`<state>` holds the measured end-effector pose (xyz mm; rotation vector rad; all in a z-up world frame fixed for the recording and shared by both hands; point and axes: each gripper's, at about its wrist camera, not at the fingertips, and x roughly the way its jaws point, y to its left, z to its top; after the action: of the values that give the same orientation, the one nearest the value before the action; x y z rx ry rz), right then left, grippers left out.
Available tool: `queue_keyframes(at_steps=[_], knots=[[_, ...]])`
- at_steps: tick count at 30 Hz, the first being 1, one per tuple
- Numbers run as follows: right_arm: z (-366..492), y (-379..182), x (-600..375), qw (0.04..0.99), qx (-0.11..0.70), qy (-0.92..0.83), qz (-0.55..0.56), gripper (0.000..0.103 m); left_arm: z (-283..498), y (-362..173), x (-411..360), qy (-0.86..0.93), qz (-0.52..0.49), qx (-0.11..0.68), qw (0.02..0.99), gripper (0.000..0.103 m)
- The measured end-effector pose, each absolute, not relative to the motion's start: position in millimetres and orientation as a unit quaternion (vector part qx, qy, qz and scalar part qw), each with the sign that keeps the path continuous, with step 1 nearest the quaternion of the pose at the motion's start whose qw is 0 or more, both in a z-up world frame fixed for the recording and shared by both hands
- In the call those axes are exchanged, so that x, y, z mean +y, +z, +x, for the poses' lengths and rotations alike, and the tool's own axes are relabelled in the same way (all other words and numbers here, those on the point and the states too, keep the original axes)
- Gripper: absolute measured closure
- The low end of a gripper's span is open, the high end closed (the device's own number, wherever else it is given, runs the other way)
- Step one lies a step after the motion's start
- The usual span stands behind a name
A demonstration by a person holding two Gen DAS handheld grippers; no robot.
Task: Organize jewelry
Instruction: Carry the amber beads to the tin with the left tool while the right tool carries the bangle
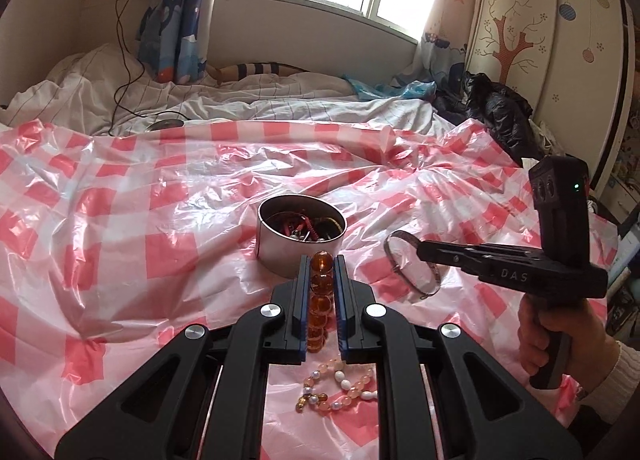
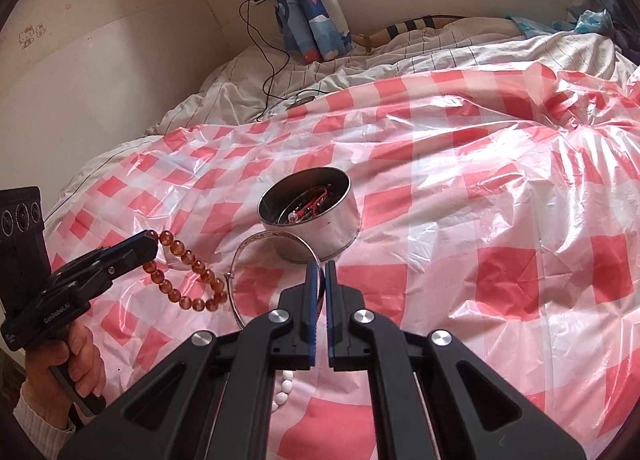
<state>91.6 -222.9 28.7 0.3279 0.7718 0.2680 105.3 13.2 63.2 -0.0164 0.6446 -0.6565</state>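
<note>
A round metal tin (image 1: 298,244) (image 2: 316,220) with several pieces of jewelry inside sits on the pink checked plastic sheet. My left gripper (image 1: 322,260) (image 2: 150,240) is shut on an amber bead bracelet (image 1: 320,300) (image 2: 188,280) and holds it just short of the tin. My right gripper (image 2: 319,266) (image 1: 422,254) is shut on a thin silver bangle (image 2: 240,260) (image 1: 408,268), to the right of the tin. A pink and white bead bracelet (image 1: 340,388) (image 2: 285,388) lies on the sheet below the grippers.
The pink checked sheet (image 1: 120,200) (image 2: 500,200) covers a bed with white bedding (image 1: 280,96). A black cable (image 1: 124,60) runs from a wall socket onto the bed. Dark clothing (image 1: 500,112) lies at the right by a wardrobe (image 1: 540,40).
</note>
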Motion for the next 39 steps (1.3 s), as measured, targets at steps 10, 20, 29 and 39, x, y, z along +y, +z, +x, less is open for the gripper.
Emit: queue_keyframes(at_steps=[10,20,29,39], knots=[[126,58,-234,0.920,0.354,0.118,0.124,0.099,135,96,-14,-0.356,-0.033,0.315,0.879,0.093],[133,52,-250,0.921,0.347,0.108,0.141,0.099,182,92,-42,-0.362,-0.048,0.333,0.869,0.093],[137,50,-263,0.922,0.346,0.091,0.147,0.099,209,70,-58,-0.366,-0.063,0.345,0.862,0.093],[139,47,-251,0.924,0.350,0.094,0.123,0.099,225,40,-63,-0.362,-0.077,0.365,0.854,0.093]])
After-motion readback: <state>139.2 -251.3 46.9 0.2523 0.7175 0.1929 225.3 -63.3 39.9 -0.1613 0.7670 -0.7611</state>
